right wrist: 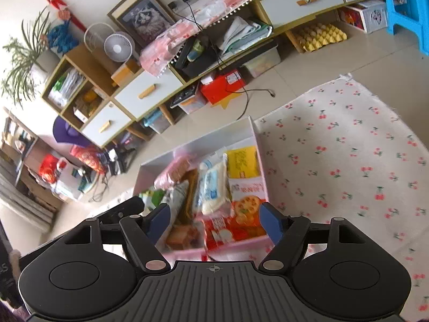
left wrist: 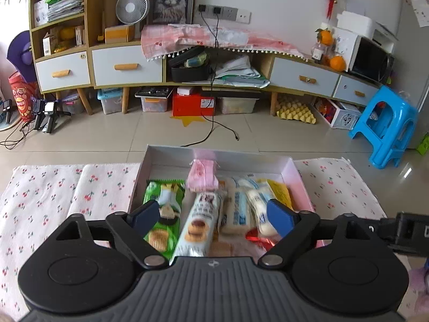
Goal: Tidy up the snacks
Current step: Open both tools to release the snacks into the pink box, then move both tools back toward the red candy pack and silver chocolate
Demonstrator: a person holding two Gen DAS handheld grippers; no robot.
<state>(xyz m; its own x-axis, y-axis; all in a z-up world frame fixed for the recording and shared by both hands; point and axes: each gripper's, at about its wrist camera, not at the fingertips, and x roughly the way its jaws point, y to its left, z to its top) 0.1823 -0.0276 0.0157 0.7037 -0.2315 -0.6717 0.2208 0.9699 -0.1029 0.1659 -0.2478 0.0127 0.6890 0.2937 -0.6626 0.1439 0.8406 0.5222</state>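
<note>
A shallow pink box [left wrist: 175, 152] [right wrist: 198, 142] lies on a cherry-print cloth, filled with snack packets. In the left wrist view it holds a green packet [left wrist: 162, 214], a white biscuit pack [left wrist: 199, 222], a pink wafer pack [left wrist: 203, 178], pale blue-white packs [left wrist: 238, 209] and a yellow packet [left wrist: 280, 191]. The right wrist view shows the yellow packet [right wrist: 241, 161], a red-orange biscuit bag [right wrist: 241, 209] and a white pack [right wrist: 214, 187]. My left gripper [left wrist: 214, 216] hangs open above the box with nothing between its fingers. My right gripper [right wrist: 214, 220] is open too, empty, over the box's near end.
The cherry-print cloth [left wrist: 67, 187] [right wrist: 348, 147] spreads to both sides of the box. Beyond lie a tiled floor with a black cable [left wrist: 214, 131], a long cabinet [left wrist: 126, 64] with storage bins beneath, and a blue stool [left wrist: 386, 126].
</note>
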